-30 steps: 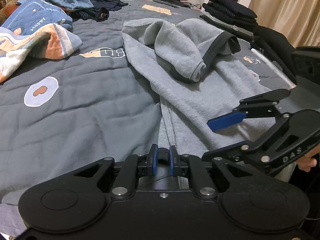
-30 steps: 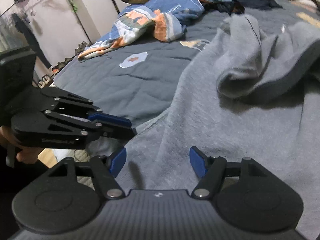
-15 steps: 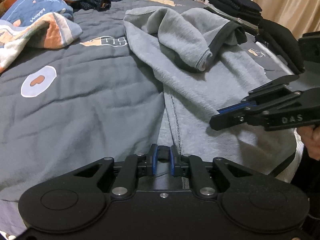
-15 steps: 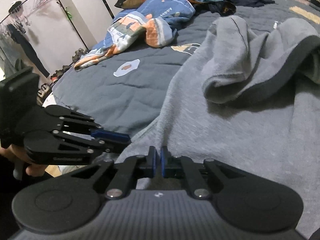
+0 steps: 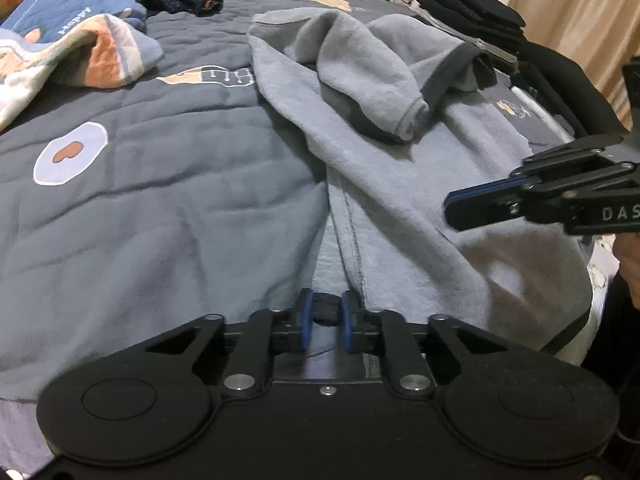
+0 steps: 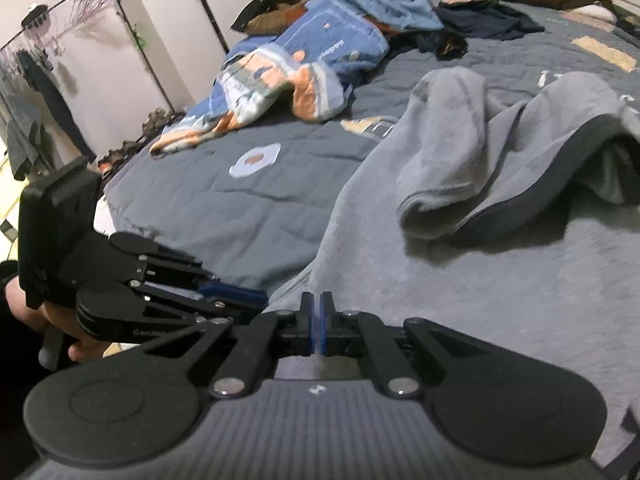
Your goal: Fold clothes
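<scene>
A grey sweatshirt [image 5: 380, 184] with dark trim lies rumpled on the grey-blue bedspread [image 5: 160, 184], one sleeve [image 5: 372, 76] folded over its body. My left gripper [image 5: 325, 316] is at the garment's near left corner, its jaws closing on the dark hem between the blue pads. In the right wrist view it [image 6: 240, 296] comes in from the left. My right gripper [image 6: 319, 324] is shut, pads together on a fold of the sweatshirt [image 6: 460, 280] near its front edge. The left wrist view has it [image 5: 450, 208] coming in from the right, just above the fabric.
A patterned blue and orange quilt [image 5: 80, 48] is heaped at the bed's far left. Folded dark clothes [image 5: 472, 8] are stacked at the far right, loose garments [image 6: 480, 24] near the headboard. A clothes rack [image 6: 40, 80] stands against the wall left of the bed.
The right gripper's jaws went from wide open to shut on the sweatshirt fabric and lifted slightly. The left gripper stayed on the hem.
</scene>
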{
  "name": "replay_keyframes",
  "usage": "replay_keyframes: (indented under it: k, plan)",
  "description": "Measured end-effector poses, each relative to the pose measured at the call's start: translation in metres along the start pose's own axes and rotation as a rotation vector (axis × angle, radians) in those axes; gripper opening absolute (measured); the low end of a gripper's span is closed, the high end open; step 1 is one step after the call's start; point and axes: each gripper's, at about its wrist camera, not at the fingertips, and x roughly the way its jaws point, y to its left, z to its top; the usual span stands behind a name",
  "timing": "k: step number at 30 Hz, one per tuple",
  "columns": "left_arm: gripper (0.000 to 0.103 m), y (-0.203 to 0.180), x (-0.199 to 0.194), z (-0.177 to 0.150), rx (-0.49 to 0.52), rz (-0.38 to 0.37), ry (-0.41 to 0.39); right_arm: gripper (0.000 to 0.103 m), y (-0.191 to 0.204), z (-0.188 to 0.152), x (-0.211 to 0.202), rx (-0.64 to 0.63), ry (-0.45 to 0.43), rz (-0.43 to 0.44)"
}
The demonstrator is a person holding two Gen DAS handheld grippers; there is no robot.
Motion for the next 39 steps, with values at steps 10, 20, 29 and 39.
replay_keyframes:
  k: [10,20,29,39]
  plan:
    - [0.000,0.019,-0.040,0.015,-0.049,0.098,-0.120,0.002,-0.017,0.007,-0.014,0.040,-0.038,-0.009]
    - [0.001,0.014,-0.041,0.012,-0.076,0.077,-0.105,0.006,-0.009,0.008,-0.015,0.074,-0.008,0.099]
    - [0.002,0.011,-0.041,-0.003,-0.098,0.078,-0.088,0.058,0.005,0.001,-0.010,0.104,0.070,0.168]
    - [0.018,0.013,-0.039,-0.004,-0.104,0.092,-0.098,0.068,0.013,-0.009,-0.003,0.149,0.172,0.199]
